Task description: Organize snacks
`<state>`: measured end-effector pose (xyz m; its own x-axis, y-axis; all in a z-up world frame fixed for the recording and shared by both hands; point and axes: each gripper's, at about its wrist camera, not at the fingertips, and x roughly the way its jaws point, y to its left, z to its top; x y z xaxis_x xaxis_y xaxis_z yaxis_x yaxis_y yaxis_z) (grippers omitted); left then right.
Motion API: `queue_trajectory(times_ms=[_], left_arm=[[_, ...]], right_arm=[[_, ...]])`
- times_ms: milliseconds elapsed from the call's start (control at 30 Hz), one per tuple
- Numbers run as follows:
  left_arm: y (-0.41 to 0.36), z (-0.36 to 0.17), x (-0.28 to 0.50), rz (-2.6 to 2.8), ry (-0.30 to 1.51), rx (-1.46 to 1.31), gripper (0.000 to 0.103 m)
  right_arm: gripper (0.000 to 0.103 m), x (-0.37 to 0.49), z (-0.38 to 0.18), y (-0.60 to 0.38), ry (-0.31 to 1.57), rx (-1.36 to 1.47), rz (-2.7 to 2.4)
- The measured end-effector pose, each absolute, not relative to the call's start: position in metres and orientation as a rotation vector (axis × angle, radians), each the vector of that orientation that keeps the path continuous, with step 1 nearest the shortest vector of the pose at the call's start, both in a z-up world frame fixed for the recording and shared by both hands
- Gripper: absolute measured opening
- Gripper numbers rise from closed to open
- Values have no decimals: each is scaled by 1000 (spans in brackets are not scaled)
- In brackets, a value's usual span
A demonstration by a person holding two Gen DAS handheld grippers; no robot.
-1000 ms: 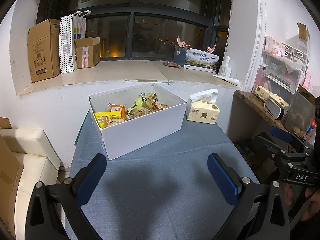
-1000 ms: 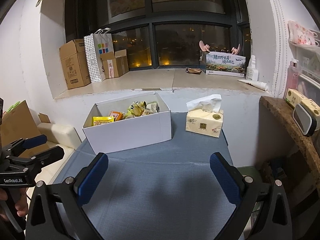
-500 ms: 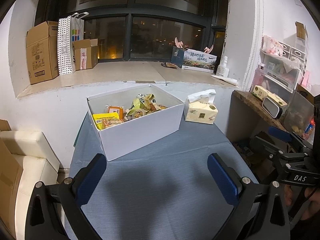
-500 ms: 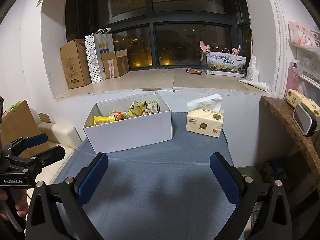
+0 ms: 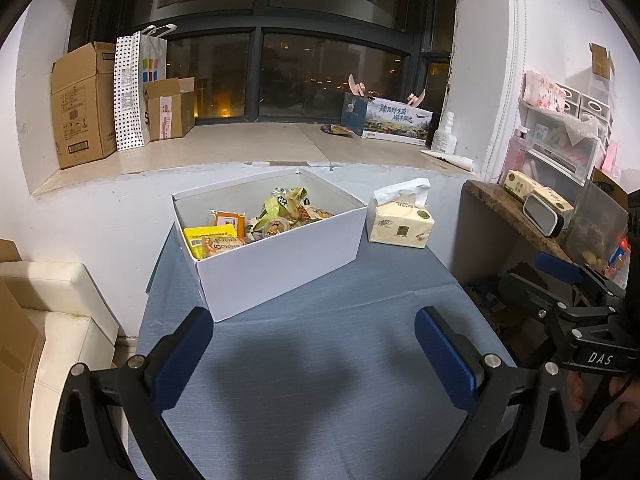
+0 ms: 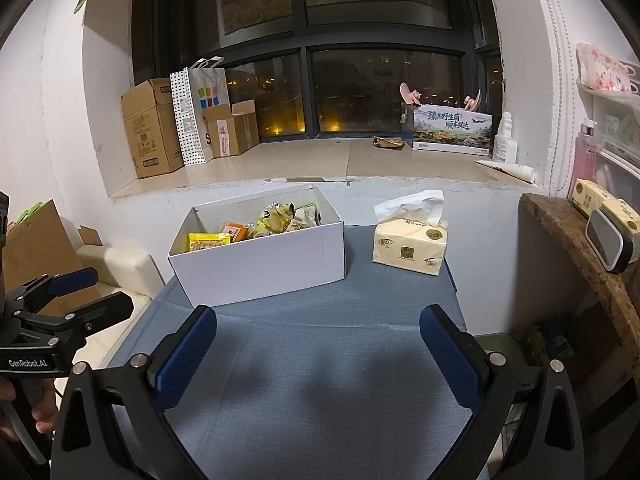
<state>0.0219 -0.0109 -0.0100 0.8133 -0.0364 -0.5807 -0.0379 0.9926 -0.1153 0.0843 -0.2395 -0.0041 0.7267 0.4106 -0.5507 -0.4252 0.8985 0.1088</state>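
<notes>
A: Left wrist view?
B: The left hand-held gripper (image 5: 314,344) is spread wide, holding nothing, low in frame over the blue table (image 5: 320,400). The white box (image 5: 276,268) of snacks (image 5: 256,224) sits center, a tissue pack (image 5: 400,226) to its right.

A: Right wrist view?
B: The right hand-held gripper (image 6: 318,342) also gapes wide and bare at the bottom. The box (image 6: 260,262) sits center, nothing between.

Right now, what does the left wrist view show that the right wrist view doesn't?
Only the left wrist view shows the right gripper, open, at its right edge, and the clear drawer unit. Only the right wrist view shows the left gripper, open, at its left edge, and a leaning cardboard sheet. Both show the white snack box, the tissue pack beside it, and the blue tablecloth.
</notes>
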Motion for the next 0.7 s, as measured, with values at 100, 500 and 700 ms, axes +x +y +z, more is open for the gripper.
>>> queue_trajectory(times_ms=[100,500,700], left_arm=[[-11,-10,22,2,621,-125,103],[-11,-9,21,-4,621,-126,103],[-12,-9,21,-9,626,-119,103]], right_arm=[[103,84,-4,-239,601,-25,464],[103,83,-4,-239,602,-29,460],[103,84,-5,-238,604,-26,464]])
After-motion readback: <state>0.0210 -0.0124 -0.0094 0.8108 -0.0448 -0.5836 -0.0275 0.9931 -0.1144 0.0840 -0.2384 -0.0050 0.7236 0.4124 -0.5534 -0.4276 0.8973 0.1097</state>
